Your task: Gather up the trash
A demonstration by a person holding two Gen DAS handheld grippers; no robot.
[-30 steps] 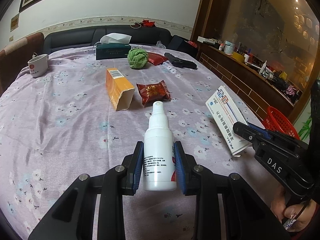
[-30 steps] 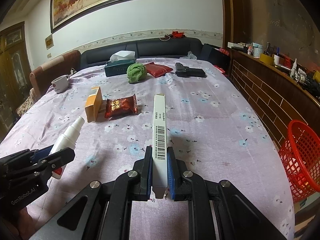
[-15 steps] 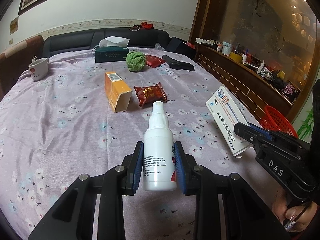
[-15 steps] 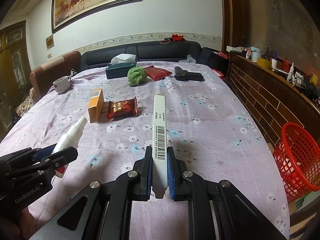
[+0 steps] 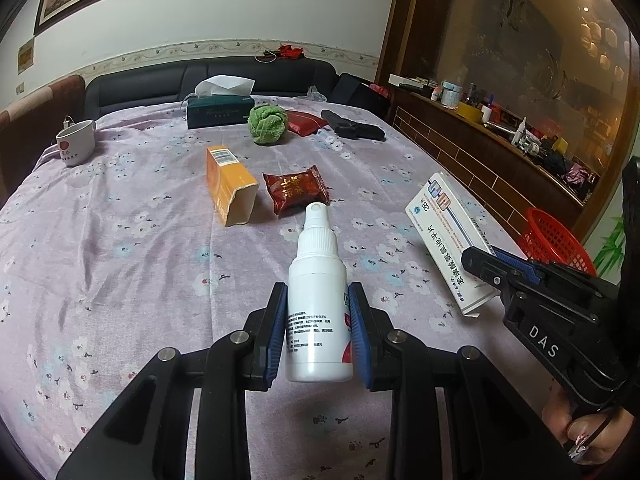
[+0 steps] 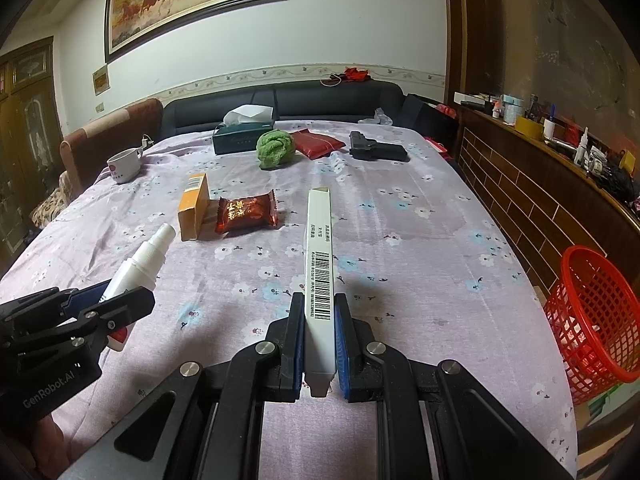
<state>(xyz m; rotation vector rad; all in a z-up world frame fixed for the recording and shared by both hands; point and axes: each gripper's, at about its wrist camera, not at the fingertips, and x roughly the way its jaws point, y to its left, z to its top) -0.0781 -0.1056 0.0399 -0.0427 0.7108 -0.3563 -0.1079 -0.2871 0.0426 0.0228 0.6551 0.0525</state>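
Note:
My left gripper [image 5: 318,304] is shut on a white spray bottle [image 5: 318,300], held above the floral tablecloth; the bottle also shows in the right wrist view [image 6: 138,264]. My right gripper [image 6: 319,316] is shut on a flat white medicine box [image 6: 319,280], edge up; the box also shows at the right of the left wrist view [image 5: 452,240]. On the table beyond lie an open orange carton [image 5: 230,190] and a red snack wrapper [image 5: 296,192]. A red mesh basket [image 6: 592,320] stands off the table's right edge.
At the far end of the table stand a white mug [image 5: 76,146], a green tissue box [image 5: 220,110], a green cloth ball [image 5: 267,124], a red pouch [image 5: 306,122] and a black toy pistol [image 5: 352,128]. A wooden ledge with clutter [image 6: 560,148] runs along the right.
Both grippers have drawn back and risen slightly from the table with their objects still held. The red basket now shows more fully at the right.

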